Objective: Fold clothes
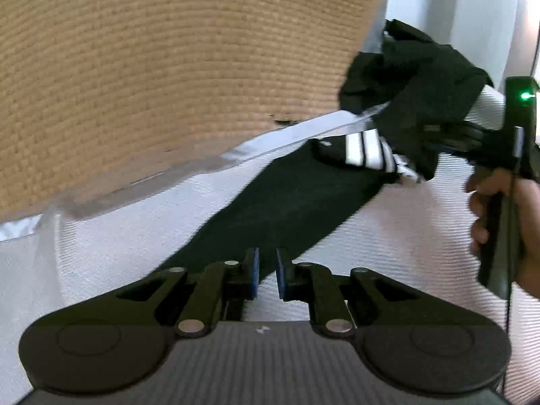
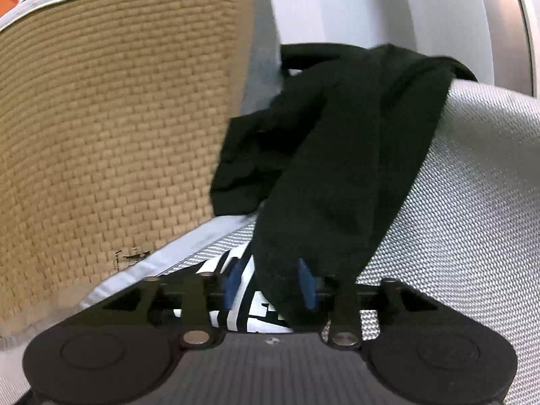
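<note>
A black garment [image 1: 287, 202] with 3 white stripes [image 1: 366, 150] lies stretched across a white textured bed cover [image 1: 388, 236], one end bunched against a tan woven panel [image 1: 168, 67]. No container shows in either view.

The left gripper [image 1: 267, 271] sits low over the near end of the cloth, its blue pads [image 1: 255, 271] a narrow gap apart with dark cloth between them; whether they pinch it, I cannot tell.

The right gripper [image 2: 270, 285], held by a hand [image 1: 499, 216], is spread wider, with the black cloth draped between its 2 blue pads [image 2: 305, 283]; a firm grip is not clear.
</note>
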A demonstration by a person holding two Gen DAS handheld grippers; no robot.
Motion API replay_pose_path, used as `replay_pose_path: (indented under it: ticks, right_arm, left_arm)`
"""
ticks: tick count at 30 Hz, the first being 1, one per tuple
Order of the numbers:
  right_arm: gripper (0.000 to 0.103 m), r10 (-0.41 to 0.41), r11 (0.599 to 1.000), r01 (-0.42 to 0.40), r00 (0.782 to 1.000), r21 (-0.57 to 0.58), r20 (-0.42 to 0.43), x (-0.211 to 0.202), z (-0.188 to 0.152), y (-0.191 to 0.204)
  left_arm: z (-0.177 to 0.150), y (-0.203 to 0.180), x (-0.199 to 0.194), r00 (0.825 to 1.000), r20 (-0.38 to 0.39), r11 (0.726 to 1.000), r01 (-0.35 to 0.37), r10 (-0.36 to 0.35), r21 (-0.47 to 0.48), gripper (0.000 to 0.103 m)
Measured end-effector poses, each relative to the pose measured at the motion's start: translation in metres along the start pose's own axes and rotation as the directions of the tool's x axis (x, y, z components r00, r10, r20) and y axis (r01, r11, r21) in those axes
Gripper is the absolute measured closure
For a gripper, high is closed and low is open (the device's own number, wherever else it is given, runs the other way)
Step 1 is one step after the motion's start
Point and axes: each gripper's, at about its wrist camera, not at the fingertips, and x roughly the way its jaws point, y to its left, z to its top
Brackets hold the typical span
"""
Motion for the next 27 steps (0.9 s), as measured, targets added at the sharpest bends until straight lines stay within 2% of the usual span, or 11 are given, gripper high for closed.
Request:
replay_pose_path:
  ticks: [2, 4, 6, 10, 13, 17, 20, 21, 23, 25, 27]
  right_arm:
    - [0.050, -0.040, 0.999, 0.041, 0.998, -0.013, 0.042, -0.006, 0.001, 0.003]
    - [0.032, -0.113, 0.992, 0.119, 0.986, -0.051, 0.123, -0.015, 0.002, 0.009]
    - [0.029, -0.146, 0.985, 0.160, 0.973, -0.067, 0.181, -0.020, 0.003, 0.009]
    - [0.029, -0.112, 0.994, 0.113, 0.989, -0.005, 0.092, -0.008, 0.005, -0.001]
    - [0.029, -0.144, 0.990, 0.144, 0.989, 0.005, 0.020, 0.007, 0.000, -0.001]
    - [0.029, -0.187, 0.982, 0.187, 0.982, -0.034, 0.008, 0.020, -0.007, 0.001]
    - [0.029, -0.155, 0.986, 0.157, 0.988, 0.062, -0.025, 0.028, -0.009, -0.016]
    - [0.029, -0.114, 0.985, 0.118, 0.993, 0.127, -0.036, 0.031, -0.010, -0.023]
    - [0.033, -0.063, 0.977, 0.070, 0.997, 0.204, -0.042, 0.035, -0.013, -0.031]
    - [0.051, -0.040, 0.971, 0.047, 0.998, 0.234, -0.038, 0.038, -0.015, -0.033]
    - [0.060, -0.025, 0.977, 0.031, 0.999, 0.210, -0.029, 0.036, -0.013, -0.030]
  left_arm:
    - [-0.003, -0.004, 0.012, 1.000, -0.015, 1.000, -0.018, 0.018, 0.016, 0.090]
    - [-0.012, -0.003, 0.026, 0.999, -0.040, 1.000, -0.028, 0.028, 0.005, 0.090]
    - [-0.021, 0.000, 0.036, 0.998, -0.056, 0.999, -0.030, 0.029, -0.018, 0.090]
    - [-0.035, -0.002, 0.044, 0.998, -0.053, 1.000, -0.021, 0.022, 0.016, 0.090]
    - [-0.039, -0.001, 0.044, 0.999, -0.039, 0.999, -0.014, 0.015, 0.031, 0.090]
    - [-0.037, 0.005, 0.046, 1.000, -0.019, 1.000, -0.016, 0.016, 0.015, 0.090]
    - [-0.037, 0.007, 0.047, 1.000, -0.010, 1.000, -0.013, 0.013, 0.003, 0.090]
    - [-0.038, 0.007, 0.047, 1.000, -0.009, 1.000, -0.011, 0.011, 0.001, 0.091]
    - [-0.038, 0.007, 0.046, 1.000, -0.006, 1.000, -0.006, 0.006, 0.008, 0.090]
    - [-0.039, 0.007, 0.046, 1.000, -0.002, 1.000, 0.001, -0.001, 0.018, 0.090]
    - [-0.039, 0.008, 0.047, 1.000, 0.001, 1.000, 0.004, -0.004, 0.013, 0.090]
